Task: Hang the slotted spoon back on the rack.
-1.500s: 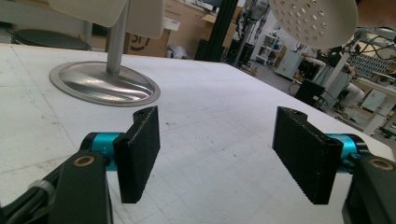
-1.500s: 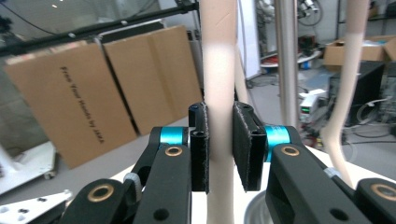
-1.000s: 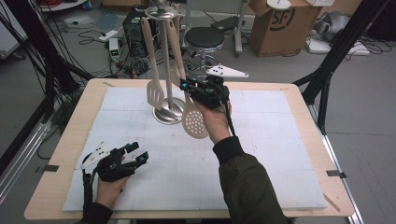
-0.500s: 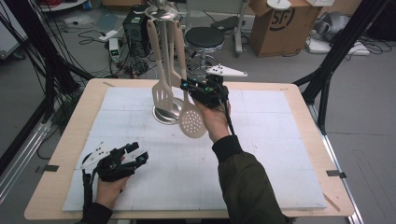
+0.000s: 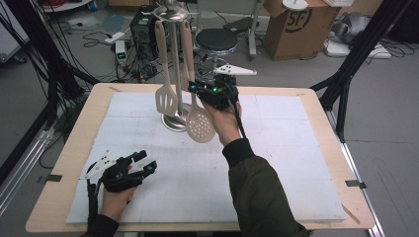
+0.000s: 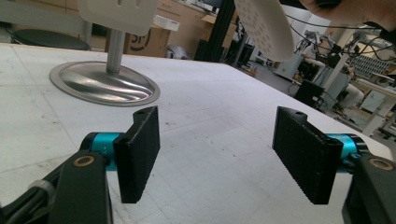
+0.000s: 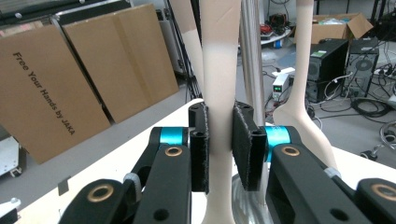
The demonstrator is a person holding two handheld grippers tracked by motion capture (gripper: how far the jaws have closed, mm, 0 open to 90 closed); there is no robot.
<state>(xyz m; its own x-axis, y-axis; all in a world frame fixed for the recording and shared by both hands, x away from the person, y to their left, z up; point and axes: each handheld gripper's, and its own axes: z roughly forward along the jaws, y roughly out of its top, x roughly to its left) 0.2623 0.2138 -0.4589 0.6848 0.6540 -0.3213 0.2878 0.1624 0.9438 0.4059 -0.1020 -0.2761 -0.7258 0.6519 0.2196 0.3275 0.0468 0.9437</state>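
At rack, right gripper [image 7: 219,149] clamps skimmer [image 5: 199,123] handle; left gripper [image 6: 224,154] idle, jaws wide. Risk: sideways pull snags hook, tips stand [image 5: 173,121], knocks adj. spatula [image 5: 166,101].

A: The cream plastic skimmer spoon [image 5: 199,126] has a pale round head dotted with small holes; the cream slotted turner [image 5: 166,100] hangs at nine o'clock of it.

B: The stand's round metal base [image 5: 170,122] is shiny silver. The right gripper [image 7: 219,140] is black with turquoise bands; the table mat [image 5: 276,163] is white, faintly gridded.
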